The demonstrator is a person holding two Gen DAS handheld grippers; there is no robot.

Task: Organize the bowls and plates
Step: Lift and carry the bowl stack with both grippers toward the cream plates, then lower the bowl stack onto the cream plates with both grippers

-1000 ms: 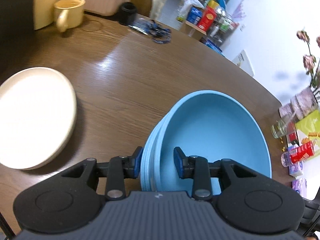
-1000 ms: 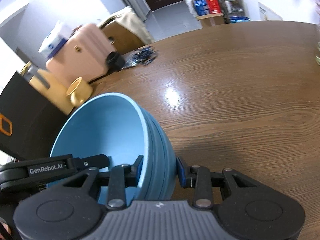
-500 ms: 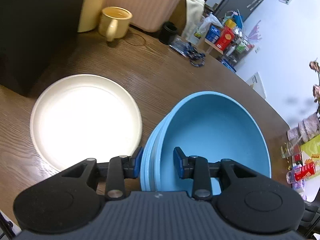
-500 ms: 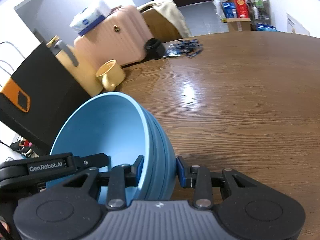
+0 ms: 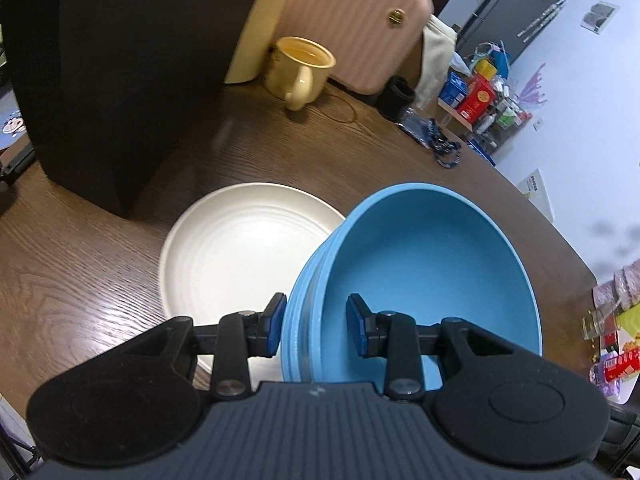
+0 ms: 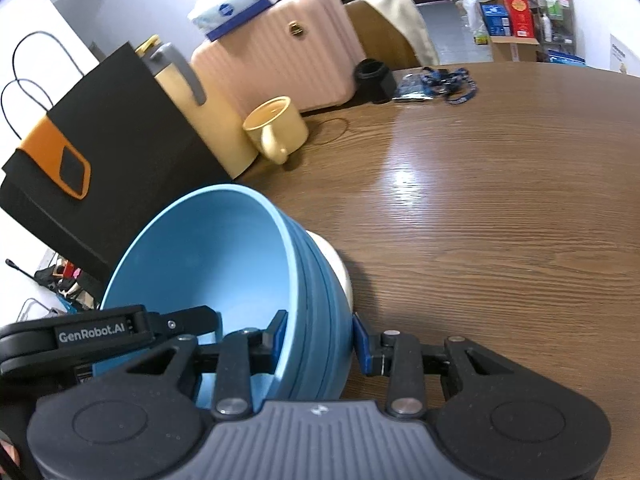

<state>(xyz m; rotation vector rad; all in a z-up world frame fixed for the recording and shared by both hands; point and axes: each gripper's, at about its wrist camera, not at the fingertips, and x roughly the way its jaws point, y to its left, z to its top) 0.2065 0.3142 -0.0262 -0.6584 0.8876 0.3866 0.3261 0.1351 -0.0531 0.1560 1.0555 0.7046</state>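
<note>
Now both grippers, left gripper (image 5: 316, 324) and right gripper (image 6: 320, 336), clamp the blue bowl stack (image 5: 420, 272) narrowly at opposite rims; keep it level, centring over the cream plate (image 5: 240, 248) at frame centre-left.

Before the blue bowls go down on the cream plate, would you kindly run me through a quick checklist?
1. Left tongs clamped on the rim of the blue bowls: ok.
2. Right tongs clamped on the opposite rim: ok.
3. Bowls nested as one stack: ok.
4. Cream plate holds nothing: ok.
5. Stack centred over the plate: not ok; it overlaps only the plate's near edge.
6. Yellow mug away from the plate: ok.
</note>
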